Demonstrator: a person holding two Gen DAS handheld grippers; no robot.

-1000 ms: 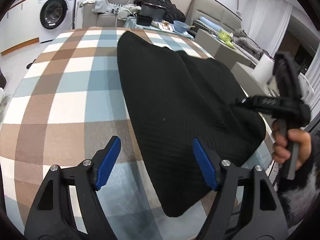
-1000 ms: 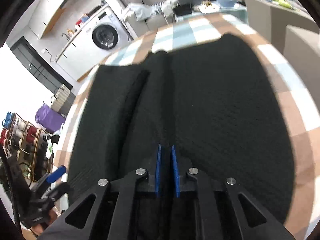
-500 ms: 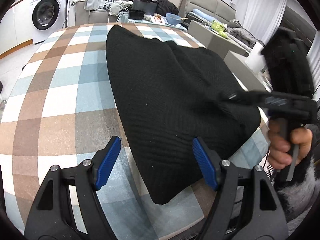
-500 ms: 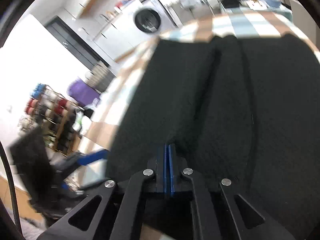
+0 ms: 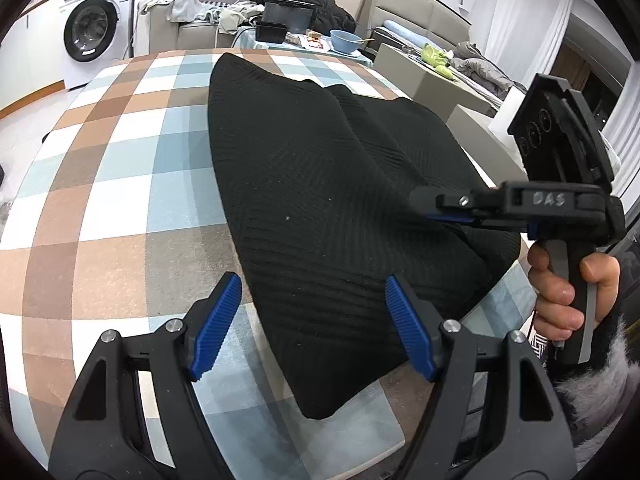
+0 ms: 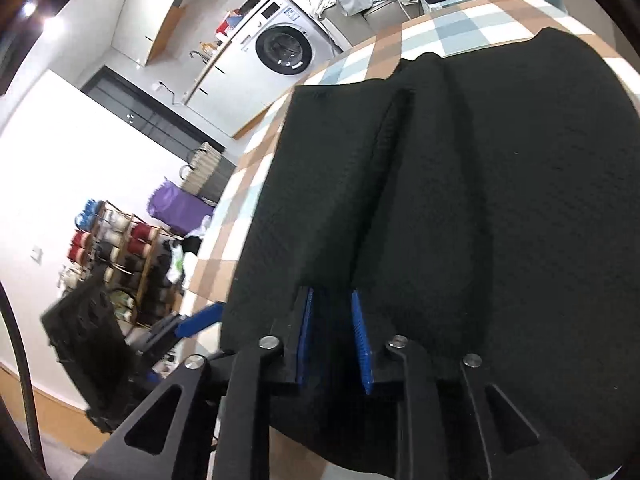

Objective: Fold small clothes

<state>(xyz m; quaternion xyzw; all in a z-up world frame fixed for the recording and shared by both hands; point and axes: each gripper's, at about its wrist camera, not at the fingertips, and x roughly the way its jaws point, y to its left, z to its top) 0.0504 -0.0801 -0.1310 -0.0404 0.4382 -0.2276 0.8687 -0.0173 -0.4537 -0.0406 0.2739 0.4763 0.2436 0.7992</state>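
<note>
A black knit garment [image 5: 312,184] lies spread on the checked tablecloth [image 5: 120,160], with a raised fold running along its length [image 6: 384,168]. My left gripper [image 5: 312,284] stands open just above the garment's near corner, its blue pads on either side of the cloth edge without touching it. My right gripper [image 6: 331,294] is at the garment's right edge and its jaws are opening. The end of the fold lies loose between its pads. In the left wrist view the right gripper [image 5: 424,202] reaches in from the right, held by a hand [image 5: 560,292].
The table edge runs close under both grippers. Beyond the far edge stand a washing machine [image 5: 92,36], a sofa with loose clothes [image 5: 180,0] and a side table with a blue bowl [image 5: 344,38]. A shelf of yarn spools [image 6: 120,248] stands by the wall.
The right gripper's pads, shut on the fold before, have parted. It has swung left and crept further over the garment. The left gripper has hardly moved.
</note>
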